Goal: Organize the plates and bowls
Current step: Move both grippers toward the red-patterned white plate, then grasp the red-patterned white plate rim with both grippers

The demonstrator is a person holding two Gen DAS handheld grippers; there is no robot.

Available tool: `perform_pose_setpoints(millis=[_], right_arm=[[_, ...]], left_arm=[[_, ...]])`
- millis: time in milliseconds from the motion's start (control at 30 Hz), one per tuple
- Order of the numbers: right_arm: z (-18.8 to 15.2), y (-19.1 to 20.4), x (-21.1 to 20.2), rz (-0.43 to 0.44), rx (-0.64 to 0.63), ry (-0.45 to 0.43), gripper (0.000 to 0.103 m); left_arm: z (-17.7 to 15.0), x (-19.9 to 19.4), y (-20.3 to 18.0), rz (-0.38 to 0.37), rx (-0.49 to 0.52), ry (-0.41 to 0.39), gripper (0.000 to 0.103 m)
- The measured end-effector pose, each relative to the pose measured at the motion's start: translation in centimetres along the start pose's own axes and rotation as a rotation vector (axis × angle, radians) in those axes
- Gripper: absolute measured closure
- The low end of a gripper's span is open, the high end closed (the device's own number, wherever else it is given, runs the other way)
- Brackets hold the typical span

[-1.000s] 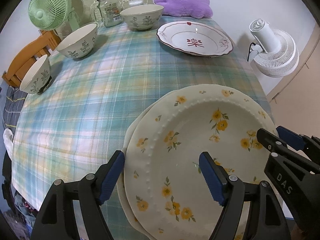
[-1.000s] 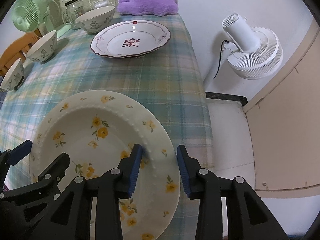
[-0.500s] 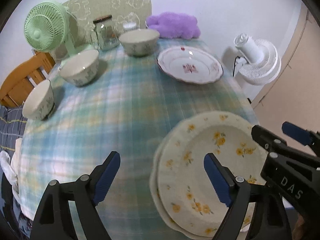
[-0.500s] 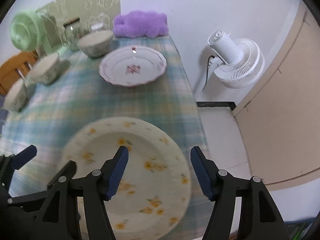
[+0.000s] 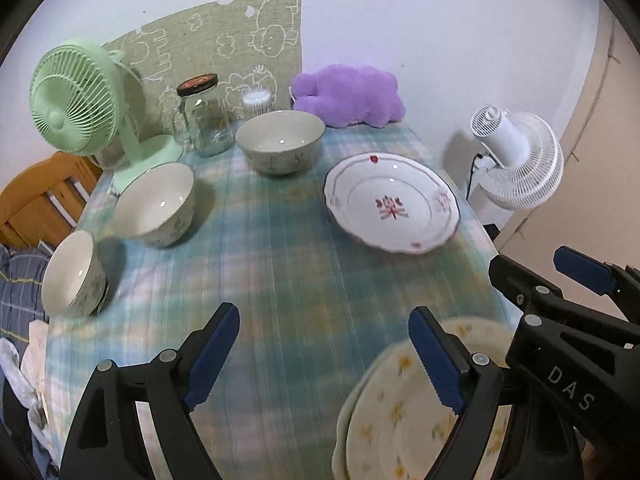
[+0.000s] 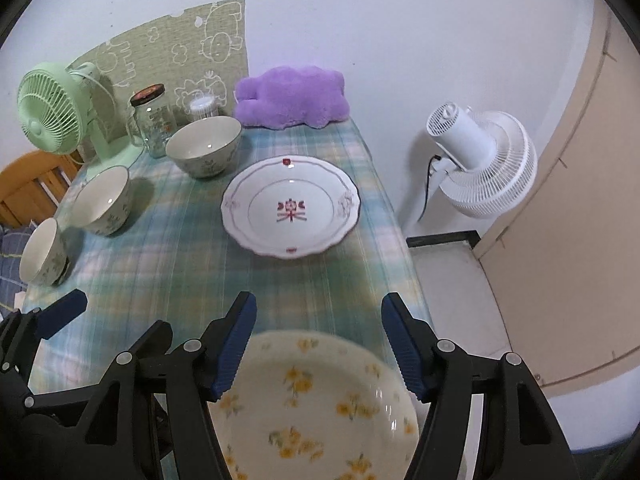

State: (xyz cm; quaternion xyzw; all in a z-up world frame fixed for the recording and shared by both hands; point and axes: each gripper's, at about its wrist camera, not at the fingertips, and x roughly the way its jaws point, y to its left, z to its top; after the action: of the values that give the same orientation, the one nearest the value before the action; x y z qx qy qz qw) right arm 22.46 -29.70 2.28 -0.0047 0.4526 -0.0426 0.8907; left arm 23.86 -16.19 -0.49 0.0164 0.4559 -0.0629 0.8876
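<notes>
Both claws are pointing steeply down over the near end of the counter point(image 6: 180, 248), which is wearing a soft blue-green checked cloth. The left claw point(image 5: 320, 360) is standing wide and released, with only cloth between its ridged blue pads. The right claw point(image 6: 316, 348) has just been opening; it is released too, its pads clear of the yellow-flowered plate point(image 6: 312, 408) lying under it. In the left view that round, cream, glossy plate is sitting on another plate of the same kind, at the counter's near right corner.

Farther back, a white scalloped plate point(image 6: 292, 208) with a red centre mark is lying flat near the right edge. Three glazed, leaf-patterned bowls are standing apart along the left and far side: a small bowl point(image 5: 72, 274), a middle bowl point(image 5: 156, 204) and a large bowl point(image 5: 280, 146). Behind them are standing a glass jar point(image 5: 204, 116), a green fan point(image 5: 76, 98) and a fluffy purple cushion point(image 5: 348, 94). A white fan point(image 6: 476, 160) is standing off the counter's right side.
</notes>
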Motion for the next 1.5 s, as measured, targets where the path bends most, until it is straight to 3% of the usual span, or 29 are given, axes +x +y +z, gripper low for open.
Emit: perform_pose_setpoints(millis=[200,567,700,967,1133,1233,1500], right_arm=[[3.6,-1.9,3.6,0.009,0.025,0.021,0.033],[8.2,-3.8,11.4,0.045,0.011,0.037,0.033],[8.7,-3.9,14.4,0.047,0.009,0.054,0.035],[8.5,-3.8,18.7,0.066,0.022,0.108,0.039],[8.4,-4.0,19.8,0.054,0.029,0.124,0.052],[8.4,-4.2,20.0,0.044,0.029,0.123,0.058],[7.6,-3.5,19.2,0.043,0.026,0.152,0.058]], left_arm=[[3.3,3.2,-1.3,0.004,-0.026,-0.008,0.015],[7.2,10.2,-2.8,0.085,-0.063,0.014,0.018],[7.4,12.6,-2.8,0.129,-0.106,0.03,0.02],[7.4,16.2,-3.0,0.12,-0.092,0.093,0.034],[7.4,17.1,-3.8,0.073,-0.075,0.11,0.047],[7.5,17.3,-4.4,0.069,-0.057,0.113,0.047],[6.5,15.8,-3.4,0.081,-0.025,0.132,0.047]])
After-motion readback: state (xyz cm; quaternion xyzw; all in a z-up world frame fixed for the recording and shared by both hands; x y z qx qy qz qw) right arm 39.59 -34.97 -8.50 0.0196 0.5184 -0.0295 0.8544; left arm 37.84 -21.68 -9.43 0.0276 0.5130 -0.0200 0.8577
